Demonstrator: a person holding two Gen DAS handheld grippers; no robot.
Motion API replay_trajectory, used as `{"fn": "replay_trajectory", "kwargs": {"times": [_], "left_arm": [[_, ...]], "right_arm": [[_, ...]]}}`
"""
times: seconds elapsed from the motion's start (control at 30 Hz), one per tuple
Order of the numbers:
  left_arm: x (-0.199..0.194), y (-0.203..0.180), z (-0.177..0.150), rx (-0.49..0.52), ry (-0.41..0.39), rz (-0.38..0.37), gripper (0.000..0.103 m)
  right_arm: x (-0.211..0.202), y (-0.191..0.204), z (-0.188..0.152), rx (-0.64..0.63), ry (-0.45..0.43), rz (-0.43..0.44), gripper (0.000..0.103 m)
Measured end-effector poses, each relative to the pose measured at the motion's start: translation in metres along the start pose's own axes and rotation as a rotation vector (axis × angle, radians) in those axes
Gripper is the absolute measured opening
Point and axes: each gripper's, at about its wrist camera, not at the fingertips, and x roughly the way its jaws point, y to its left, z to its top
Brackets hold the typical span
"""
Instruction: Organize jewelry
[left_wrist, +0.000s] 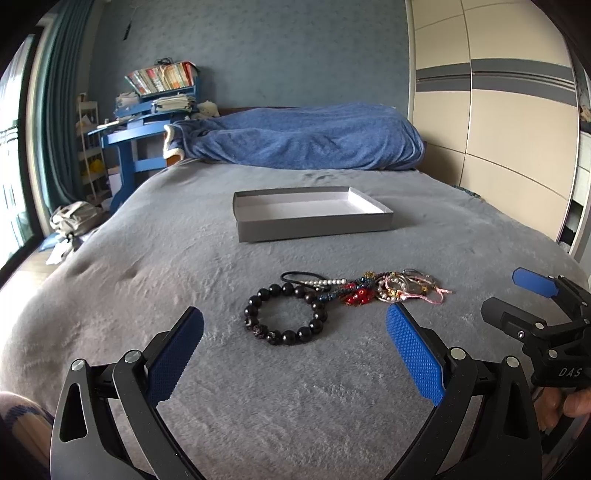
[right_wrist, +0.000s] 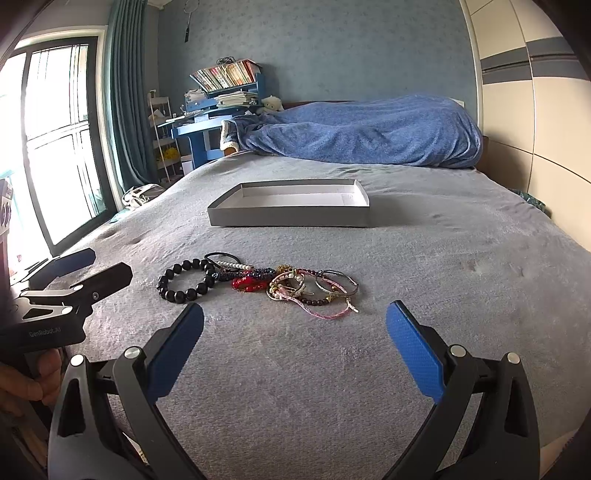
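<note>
Two matching handheld grippers are seen. The left gripper (left_wrist: 295, 339) is built of black curved arms, each fitted with two round silver screw heads near the finger base. Its fingers (left_wrist: 413, 354) are faced with blue pads textured in a fine dotted grid. The right gripper (right_wrist: 295, 339) is made the same way, with black arms, silver screws and blue textured pads (right_wrist: 413, 350). White lettering "DAS" is printed on the right gripper's black body, and "GenRobot.AI" on the left one's. At the near left edge, a pale sleeve (left_wrist: 22, 417) with a blue band is visible.
</note>
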Motion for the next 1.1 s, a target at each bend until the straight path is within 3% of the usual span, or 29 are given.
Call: {"fn": "replay_trajectory", "kwargs": {"times": [1.1], "left_arm": [[0.0021,0.0031,-0.0059,0.009,0.001,0.006,0.098]], "right_arm": [[0.0024,0.0003,0.0006,0.005,-0.002,0.004,0.098]]}}
